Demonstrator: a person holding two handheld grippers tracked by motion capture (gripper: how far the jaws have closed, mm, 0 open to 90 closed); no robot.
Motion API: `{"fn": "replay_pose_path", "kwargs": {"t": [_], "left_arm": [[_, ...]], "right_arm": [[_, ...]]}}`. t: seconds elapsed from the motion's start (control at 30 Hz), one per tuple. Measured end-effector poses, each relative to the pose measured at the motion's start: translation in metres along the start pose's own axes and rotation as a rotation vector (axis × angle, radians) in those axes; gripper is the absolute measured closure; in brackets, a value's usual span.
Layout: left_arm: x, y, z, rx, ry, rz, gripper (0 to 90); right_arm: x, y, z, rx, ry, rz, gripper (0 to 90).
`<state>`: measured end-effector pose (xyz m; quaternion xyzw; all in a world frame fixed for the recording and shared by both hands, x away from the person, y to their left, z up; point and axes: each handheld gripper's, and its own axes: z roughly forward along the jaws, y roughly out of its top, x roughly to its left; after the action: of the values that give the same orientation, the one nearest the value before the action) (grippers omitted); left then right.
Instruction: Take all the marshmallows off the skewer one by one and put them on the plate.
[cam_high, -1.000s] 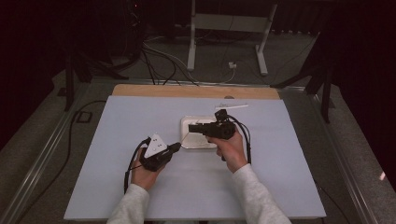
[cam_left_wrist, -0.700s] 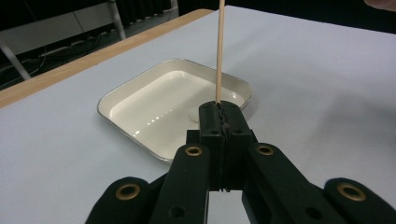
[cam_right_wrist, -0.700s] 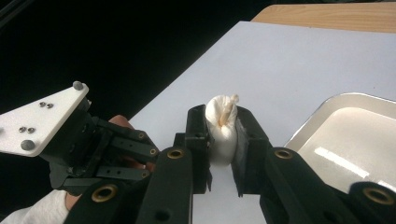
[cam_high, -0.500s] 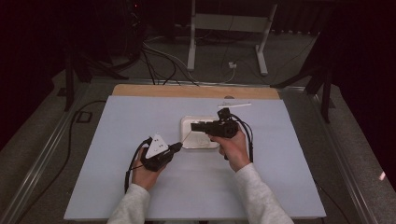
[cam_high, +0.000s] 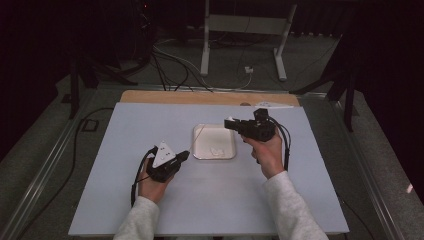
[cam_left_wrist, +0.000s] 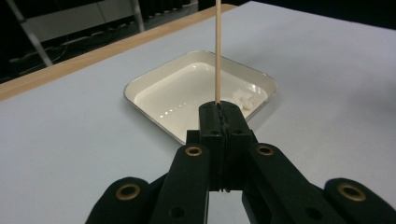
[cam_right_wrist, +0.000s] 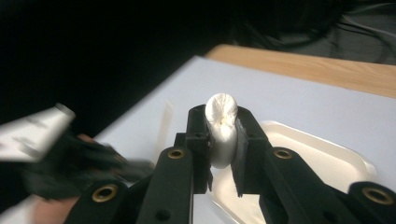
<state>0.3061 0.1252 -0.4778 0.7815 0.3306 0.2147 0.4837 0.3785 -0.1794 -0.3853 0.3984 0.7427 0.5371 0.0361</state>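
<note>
The left gripper is clamped on a thin wooden skewer that points over the white tray on the tabletop. The right gripper squeezes a white marshmallow, held above the tray's right edge, and more white pieces lie in the tray

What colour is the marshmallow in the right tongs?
White marshmallow, clearest in the right gripper view.

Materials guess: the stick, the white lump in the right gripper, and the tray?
Stick: likely bamboo or wood, pale tan, thin, straight, matte. White lump: soft, probably marshmallow; it creases where pinched. Tray: glossy cream with a greyish rim, possibly enamelled metal or melamine; highlights show on its floor.
</note>
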Motion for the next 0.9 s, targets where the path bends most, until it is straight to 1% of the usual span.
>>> {"fn": "replay_pose_path", "kwargs": {"t": [0.07, 0.1, 0.13, 0.2, 0.27, 0.37, 0.43, 0.5, 0.57, 0.63, 0.67, 0.73, 0.77, 0.8, 0.87, 0.9], "left_arm": [[0.0, 0.0, 0.001, -0.001, -0.001, -0.021, 90.0], [0.0, 0.001, 0.002, 0.0, 0.003, -0.028, 90.0], [0.0, 0.001, 0.002, -0.002, 0.0, -0.036, 90.0], [0.001, 0.001, 0.001, -0.006, -0.006, -0.051, 90.0], [0.001, 0.001, 0.001, -0.008, -0.006, -0.068, 90.0], [0.001, 0.002, 0.003, -0.01, -0.014, -0.098, 90.0], [-0.001, 0.004, 0.007, -0.008, -0.012, -0.102, 90.0], [-0.003, 0.007, 0.01, -0.006, -0.014, -0.1, 90.0], [-0.006, 0.009, 0.013, 0.0, -0.017, -0.097, 90.0], [-0.008, 0.011, 0.016, 0.002, -0.016, -0.101, 90.0], [-0.009, 0.013, 0.017, 0.002, -0.018, -0.104, 90.0], [-0.01, 0.015, 0.02, 0.002, -0.019, -0.113, 90.0], [-0.01, 0.016, 0.021, 0.001, -0.02, -0.12, 90.0], [-0.01, 0.017, 0.022, 0.0, -0.018, -0.129, 90.0], [-0.009, 0.02, 0.026, -0.002, -0.015, -0.151, 90.0], [-0.01, 0.021, 0.028, -0.001, -0.013, -0.16, 90.0]], "right_arm": [[-0.002, -0.006, 0.008, 0.031, -0.054, -0.029, 78.2], [-0.004, -0.011, 0.013, 0.046, -0.076, -0.035, 77.9], [-0.007, -0.015, 0.018, 0.06, -0.095, -0.037, 77.5], [-0.013, -0.025, 0.029, 0.089, -0.116, -0.028, 77.0], [-0.019, -0.034, 0.039, 0.123, -0.155, -0.028, 76.7], [-0.027, -0.047, 0.051, 0.168, -0.191, -0.024, 76.5], [-0.031, -0.054, 0.058, 0.198, -0.207, -0.026, 76.2], [-0.034, -0.06, 0.064, 0.227, -0.234, -0.038, 75.1], [-0.036, -0.065, 0.068, 0.248, -0.244, -0.035, 72.6], [-0.038, -0.067, 0.07, 0.261, -0.255, -0.035, 67.6], [-0.038, -0.067, 0.071, 0.266, -0.264, -0.037, 63.1], [-0.038, -0.067, 0.071, 0.277, -0.273, -0.037, 50.4], [-0.038, -0.066, 0.07, 0.282, -0.276, -0.032, 46.6], [-0.038, -0.066, 0.069, 0.281, -0.283, -0.034, 44.4], [-0.038, -0.065, 0.064, 0.265, -0.268, -0.021, 38.8], [-0.037, -0.064, 0.061, 0.247, -0.263, -0.014, 34.7]]}}
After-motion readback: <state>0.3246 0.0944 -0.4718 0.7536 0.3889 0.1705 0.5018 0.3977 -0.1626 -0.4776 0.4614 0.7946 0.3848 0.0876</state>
